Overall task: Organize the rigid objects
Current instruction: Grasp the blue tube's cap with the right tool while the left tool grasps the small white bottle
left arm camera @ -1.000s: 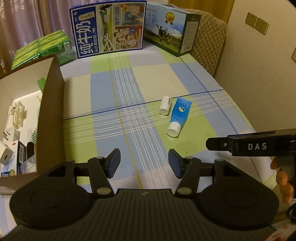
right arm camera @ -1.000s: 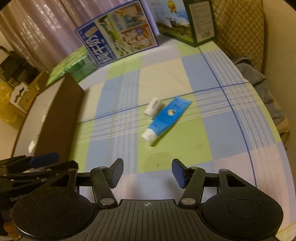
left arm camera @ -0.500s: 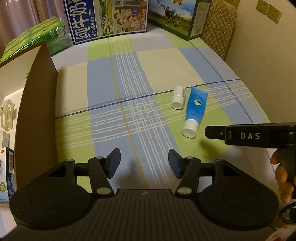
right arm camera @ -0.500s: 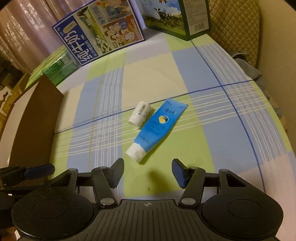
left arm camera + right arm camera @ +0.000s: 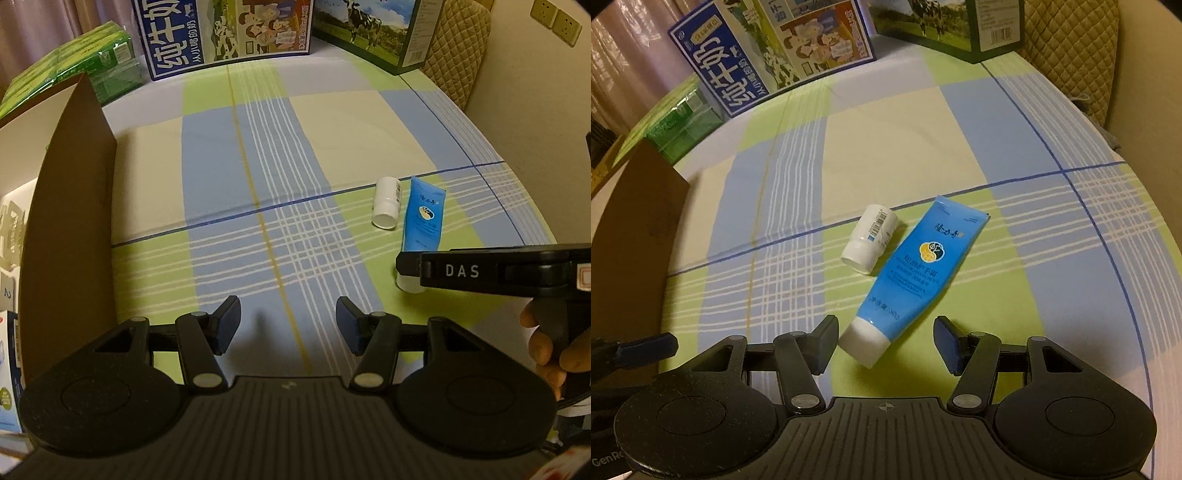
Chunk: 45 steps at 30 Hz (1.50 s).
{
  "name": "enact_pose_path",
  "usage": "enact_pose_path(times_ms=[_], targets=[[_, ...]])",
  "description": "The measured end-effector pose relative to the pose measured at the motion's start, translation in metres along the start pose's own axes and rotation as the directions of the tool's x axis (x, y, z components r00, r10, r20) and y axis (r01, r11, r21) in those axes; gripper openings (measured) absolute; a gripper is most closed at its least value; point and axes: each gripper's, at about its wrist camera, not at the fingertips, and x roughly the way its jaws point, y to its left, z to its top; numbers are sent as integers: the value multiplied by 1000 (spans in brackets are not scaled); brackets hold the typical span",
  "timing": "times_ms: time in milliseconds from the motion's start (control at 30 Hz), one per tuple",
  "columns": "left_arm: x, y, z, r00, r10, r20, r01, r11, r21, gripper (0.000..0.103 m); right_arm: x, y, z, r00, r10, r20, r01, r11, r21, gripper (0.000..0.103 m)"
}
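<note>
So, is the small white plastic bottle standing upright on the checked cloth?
No, the small white plastic bottle lies on its side on the checked cloth, beside the blue hand-cream tube.

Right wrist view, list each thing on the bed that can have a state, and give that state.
blue tube: lying flat, capped.
white bottle: on its side, capped, beside the tube.
right hand-held gripper: open, the tube's cap between its fingers, untouched.
left hand-held gripper: open, empty.
</note>
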Motion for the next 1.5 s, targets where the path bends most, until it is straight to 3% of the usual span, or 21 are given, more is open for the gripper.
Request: enact_pose_path(times_ms=[67,133,300,533,733,1067,1267,1400,1500], targets=[[3,-2,3,1000,-6,0,6,1000,12,53,3,-1,0,1000,-14,3,14,1000,-10,50],[6,-5,6,1000,-13,2,13,1000,25,53,6,-7,0,999,-34,-3,34,999,-4,36],[17,-17,16,999,-39,4,38,997,70,52,4,-29,1,997,-61,50,61,998,9,28],[34,-42,31,993,-113,16,110,984,137,52,0,-58,8,991,-94,100,94,996,2,28],[58,-62,47,989,-142,36,132,971,199,51,-3,-74,11,992,-54,115,53,999,9,28],[90,-82,71,989,-142,47,125,957,261,45,3,-73,14,989,-37,140,43,998,-44,29],[101,-88,73,992,-122,28,110,956,273,23,9,-66,16,985,-55,163,72,992,-102,29],[97,-83,67,993,-108,36,96,963,254,23,11,-58,13,981,-69,179,99,982,-162,28],[91,-72,59,995,-98,30,89,971,221,23,9,-54,7,985,-41,170,72,980,-185,28]])
